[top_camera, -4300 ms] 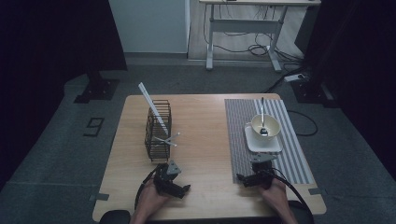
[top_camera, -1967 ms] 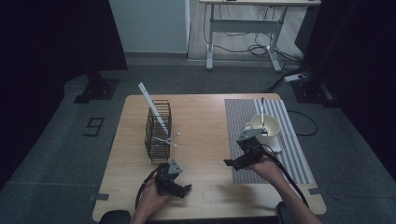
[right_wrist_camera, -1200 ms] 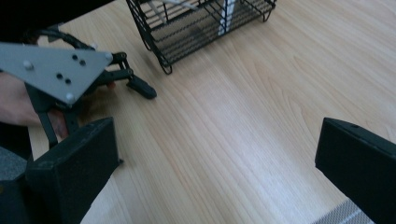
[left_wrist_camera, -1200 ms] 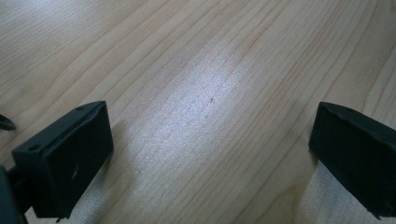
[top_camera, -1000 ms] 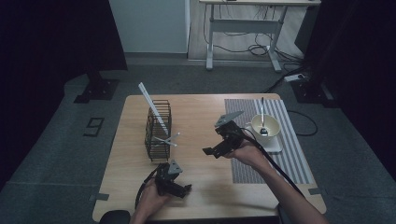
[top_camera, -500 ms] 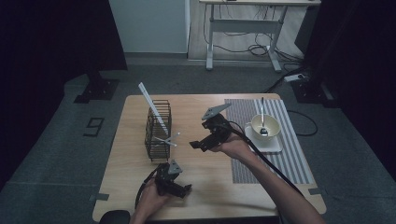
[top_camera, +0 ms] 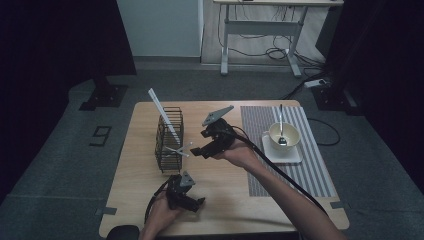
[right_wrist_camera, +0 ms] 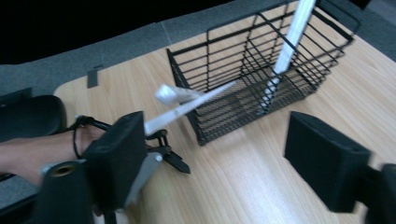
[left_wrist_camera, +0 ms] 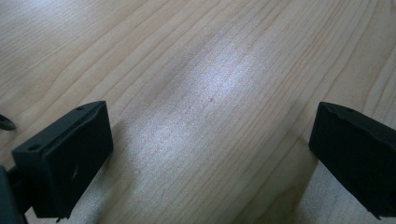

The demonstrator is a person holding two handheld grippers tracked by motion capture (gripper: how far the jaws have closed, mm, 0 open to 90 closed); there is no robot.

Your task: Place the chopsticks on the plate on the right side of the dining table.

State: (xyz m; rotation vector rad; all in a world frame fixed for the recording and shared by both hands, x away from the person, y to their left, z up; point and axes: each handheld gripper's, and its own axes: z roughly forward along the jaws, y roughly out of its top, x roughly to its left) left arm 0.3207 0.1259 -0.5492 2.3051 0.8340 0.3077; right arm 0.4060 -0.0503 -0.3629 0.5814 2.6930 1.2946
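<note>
A black wire basket (top_camera: 169, 137) stands on the left half of the wooden table (top_camera: 230, 200). One long white utensil (top_camera: 161, 111) leans out of its top, and a second white utensil (top_camera: 180, 149) pokes out of its near right side. My right gripper (top_camera: 199, 150) hovers just right of the basket, pointing at that second utensil (right_wrist_camera: 180, 100). Its jaws have just been closing and stand open around bare table, the utensil's end close by the left jaw. My left gripper (top_camera: 196, 202) rests at the table's front edge, jaws (left_wrist_camera: 210, 144) wide open over bare wood.
A striped mat (top_camera: 310, 165) covers the right side of the table. On it a white plate (top_camera: 292, 155) carries a cream bowl (top_camera: 285, 134) with a spoon (top_camera: 281, 122) standing in it. The left hand (right_wrist_camera: 42, 154) lies near the front edge.
My right gripper has travelled left from beside the bowl across the table to the basket, rising a little. Its jaws have narrowed. The left gripper has stayed put.
</note>
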